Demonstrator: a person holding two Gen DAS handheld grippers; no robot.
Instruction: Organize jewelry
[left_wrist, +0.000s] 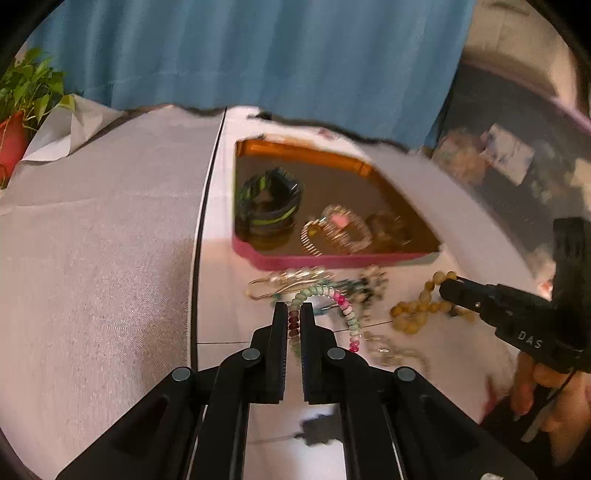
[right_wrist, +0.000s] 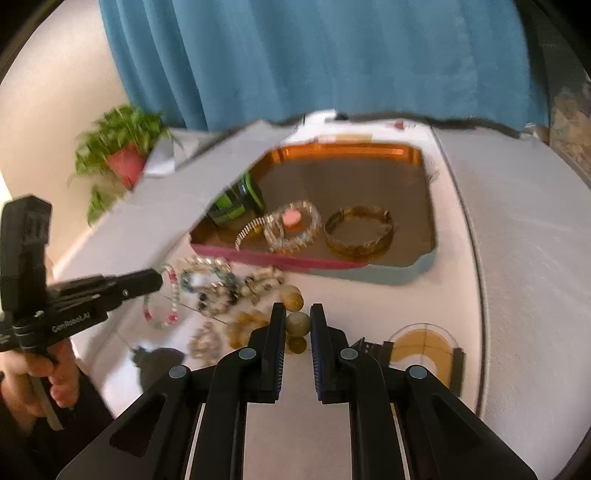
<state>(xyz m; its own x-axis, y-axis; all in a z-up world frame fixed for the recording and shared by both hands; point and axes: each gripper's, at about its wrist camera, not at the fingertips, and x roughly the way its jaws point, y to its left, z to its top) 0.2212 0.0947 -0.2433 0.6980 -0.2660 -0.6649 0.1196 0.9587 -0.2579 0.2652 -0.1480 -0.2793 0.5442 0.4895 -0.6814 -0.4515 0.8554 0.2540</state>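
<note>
At the far left a potted plant (left_wrist: 22, 107) in a red pot stands against the blue curtain (left_wrist: 258, 51), beside the cloth-covered worktop (left_wrist: 92, 240). Further right, the left gripper (left_wrist: 294, 308) is clamped on a pink-and-green beaded bracelet (left_wrist: 343, 306), the loop pinched between its two fingers (left_wrist: 279, 332); whether the loop hangs clear of the worktop cannot be told. Just beyond it lies a tangle of pearl and metal jewelry (left_wrist: 295, 280), touching the near wall of a tray (left_wrist: 332, 260) with a pink rim and a brown floor. Inside the tray, from left to right, sit a dark green-striped band (left_wrist: 267, 201), a sparkly bangle (left_wrist: 340, 229) with a pink spot, and a gold bangle (right_wrist: 358, 230). To the right of the tangle, a string of yellow beads (left_wrist: 421, 310) rests on the worktop. The right gripper (right_wrist: 297, 314) has its jaws slightly apart around one large yellowish bead (right_wrist: 298, 324) of that string, which sits between the fingertips without clear contact. Right again, a clear tape dispenser (right_wrist: 424, 347) lies near the worktop's edge.
</note>
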